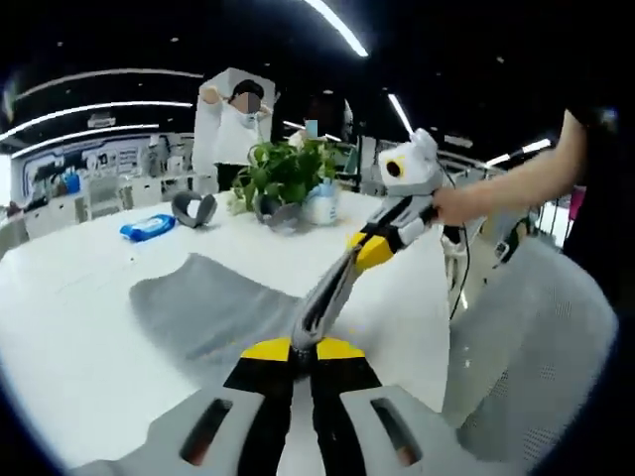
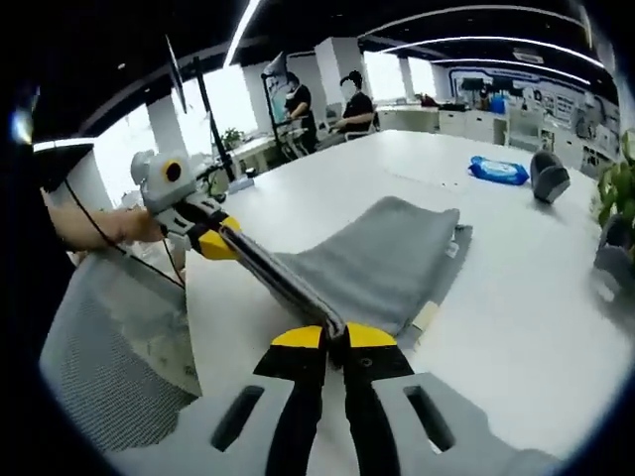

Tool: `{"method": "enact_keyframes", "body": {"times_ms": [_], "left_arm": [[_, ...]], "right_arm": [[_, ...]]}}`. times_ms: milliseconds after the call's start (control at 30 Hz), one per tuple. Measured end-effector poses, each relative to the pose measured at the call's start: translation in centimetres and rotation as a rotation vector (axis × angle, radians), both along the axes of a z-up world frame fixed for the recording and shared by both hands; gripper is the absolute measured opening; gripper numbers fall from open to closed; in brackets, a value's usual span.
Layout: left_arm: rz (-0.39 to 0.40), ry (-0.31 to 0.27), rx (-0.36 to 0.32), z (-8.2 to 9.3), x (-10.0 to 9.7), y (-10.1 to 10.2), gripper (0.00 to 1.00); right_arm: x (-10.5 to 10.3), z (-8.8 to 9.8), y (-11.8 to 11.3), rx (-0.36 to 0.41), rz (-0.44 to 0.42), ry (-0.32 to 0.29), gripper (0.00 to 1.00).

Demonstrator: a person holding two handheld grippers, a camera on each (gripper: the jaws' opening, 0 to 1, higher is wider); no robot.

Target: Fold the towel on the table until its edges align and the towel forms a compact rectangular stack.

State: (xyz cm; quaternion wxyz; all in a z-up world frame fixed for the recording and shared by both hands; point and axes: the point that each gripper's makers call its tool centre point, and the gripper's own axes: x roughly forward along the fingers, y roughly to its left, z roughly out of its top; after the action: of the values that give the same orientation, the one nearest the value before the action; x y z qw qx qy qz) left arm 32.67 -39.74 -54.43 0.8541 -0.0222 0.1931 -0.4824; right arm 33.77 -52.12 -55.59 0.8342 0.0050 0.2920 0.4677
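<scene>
On the white worktop (image 2: 536, 297), grey towel (image 2: 387, 260); left gripper (image 1: 303, 349) and right gripper (image 2: 335, 335) both pinch its near edge, jaws pressed together.

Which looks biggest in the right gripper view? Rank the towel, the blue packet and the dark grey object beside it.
1. towel, by far the largest.
2. and 3. blue packet and dark grey object: they look about alike, both far from the camera, so no ranking between them.

Both grippers' (image 1: 304, 354) jaws pinch gray towel (image 1: 208, 307).
</scene>
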Motion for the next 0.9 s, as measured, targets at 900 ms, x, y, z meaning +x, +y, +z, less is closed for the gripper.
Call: {"method": "enact_keyframes", "body": {"times_ms": [900], "left_arm": [[-0.238,0.468,-0.630,8.0,-3.9,-0.8,0.05]], "right_arm": [[-4.8,9.2,-1.1,0.530,0.087,0.102,0.03]]}}
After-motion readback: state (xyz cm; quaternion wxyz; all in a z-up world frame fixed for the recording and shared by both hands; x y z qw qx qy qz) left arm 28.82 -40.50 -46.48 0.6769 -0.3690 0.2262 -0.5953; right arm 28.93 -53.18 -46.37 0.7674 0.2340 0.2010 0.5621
